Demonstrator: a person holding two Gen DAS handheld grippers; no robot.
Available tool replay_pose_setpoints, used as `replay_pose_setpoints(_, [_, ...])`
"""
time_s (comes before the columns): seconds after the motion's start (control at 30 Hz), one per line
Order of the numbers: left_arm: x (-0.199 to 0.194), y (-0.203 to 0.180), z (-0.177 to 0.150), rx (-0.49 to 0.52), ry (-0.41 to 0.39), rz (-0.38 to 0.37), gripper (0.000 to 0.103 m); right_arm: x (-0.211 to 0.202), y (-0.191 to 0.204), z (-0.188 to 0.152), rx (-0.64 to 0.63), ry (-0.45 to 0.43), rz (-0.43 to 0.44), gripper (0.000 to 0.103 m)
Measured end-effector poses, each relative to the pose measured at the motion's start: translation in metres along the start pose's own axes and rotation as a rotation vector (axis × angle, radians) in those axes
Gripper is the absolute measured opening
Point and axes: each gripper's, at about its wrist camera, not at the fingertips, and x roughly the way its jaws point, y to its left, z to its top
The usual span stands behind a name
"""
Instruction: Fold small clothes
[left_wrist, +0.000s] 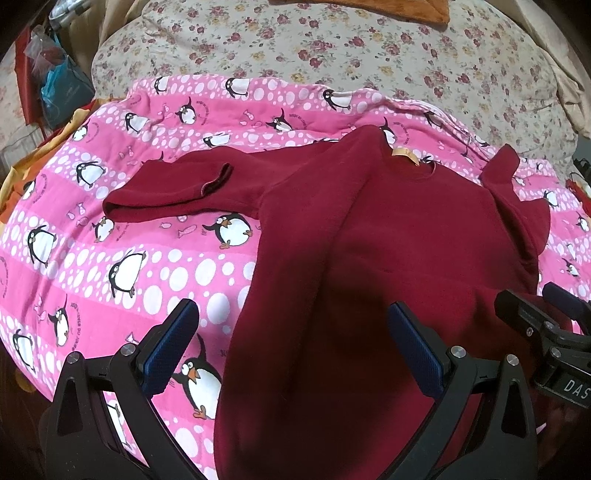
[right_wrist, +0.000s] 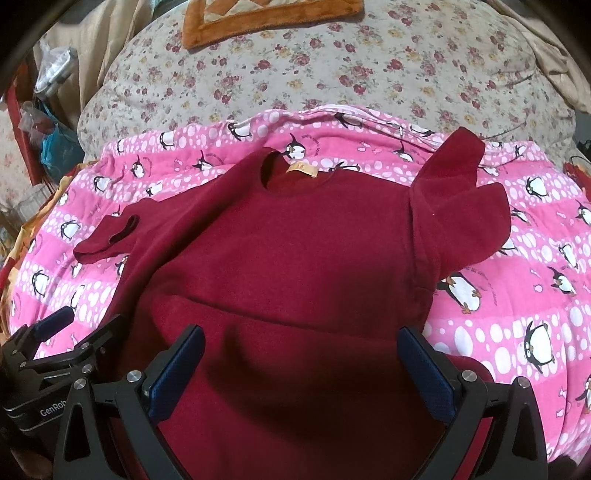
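A small dark red fleece sweater (left_wrist: 388, 240) lies spread on a pink penguin blanket (left_wrist: 110, 240), neck with a tan label (left_wrist: 406, 155) at the far end. Its left sleeve (left_wrist: 177, 188) is bent back on itself, its right sleeve (right_wrist: 458, 206) is crumpled. My left gripper (left_wrist: 291, 339) is open over the sweater's left hem edge, one finger over the blanket. My right gripper (right_wrist: 301, 363) is open over the sweater (right_wrist: 295, 258) near its hem. The right gripper also shows at the right edge of the left wrist view (left_wrist: 546, 314), and the left gripper at the left edge of the right wrist view (right_wrist: 55, 332).
The pink blanket (right_wrist: 517, 295) lies on a bed with a floral quilt (left_wrist: 332, 48) behind. An orange cushion (right_wrist: 273, 18) lies at the far end. Bags and clutter (left_wrist: 55, 81) stand at the far left beside the bed.
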Motion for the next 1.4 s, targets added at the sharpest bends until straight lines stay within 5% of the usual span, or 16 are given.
replay_pose_setpoints(0.93, [0.01,0.02,0.006,-0.029,0.005,0.035,0.102,0.019,0.009,0.002,-0.049,0.005,-0.01,0.103])
replay_pose_setpoints(1.4, [0.044,0.087,0.064,-0.068,-0.048,0.144,0.102,0.025,0.015,0.006,-0.052,0.002,0.033,0.103])
